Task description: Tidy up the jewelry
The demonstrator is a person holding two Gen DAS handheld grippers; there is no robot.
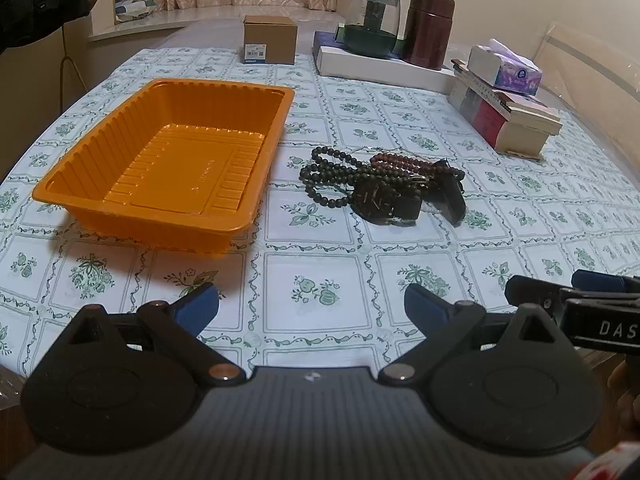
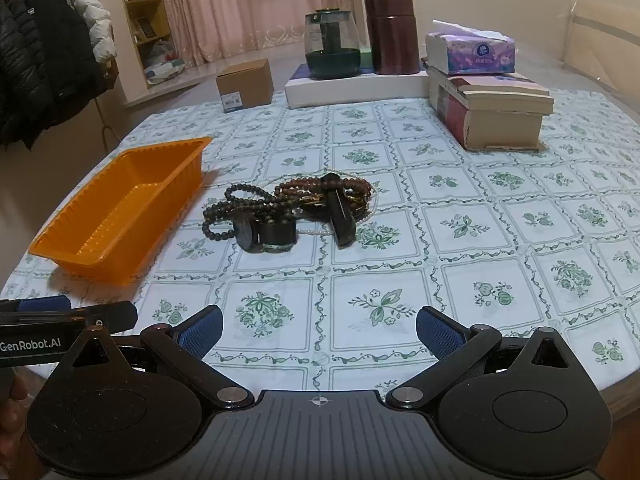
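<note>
An empty orange plastic tray (image 1: 100, 184) (image 2: 72, 250) sits on the left of the table. To its right lies a heap of jewelry: a dark bead necklace (image 1: 324, 178) (image 2: 224, 216), a reddish-brown bead strand (image 1: 400, 160) (image 2: 308, 186), a black watch (image 1: 380, 200) (image 2: 276, 234), a dark pendant (image 1: 450, 192) (image 2: 340, 212) and a thin pearl chain (image 2: 316, 232). My left gripper (image 1: 312, 308) is open and empty, near the table's front edge. My right gripper (image 2: 318, 330) is open and empty too, short of the heap.
A green-patterned tablecloth (image 1: 312, 256) covers the table. At the back stand a cardboard box (image 1: 270, 44), a white flat box (image 1: 380, 66) with a glass jar (image 1: 370, 22) and a brown canister (image 1: 428, 28), stacked books (image 1: 508, 120) and a tissue pack (image 1: 506, 68).
</note>
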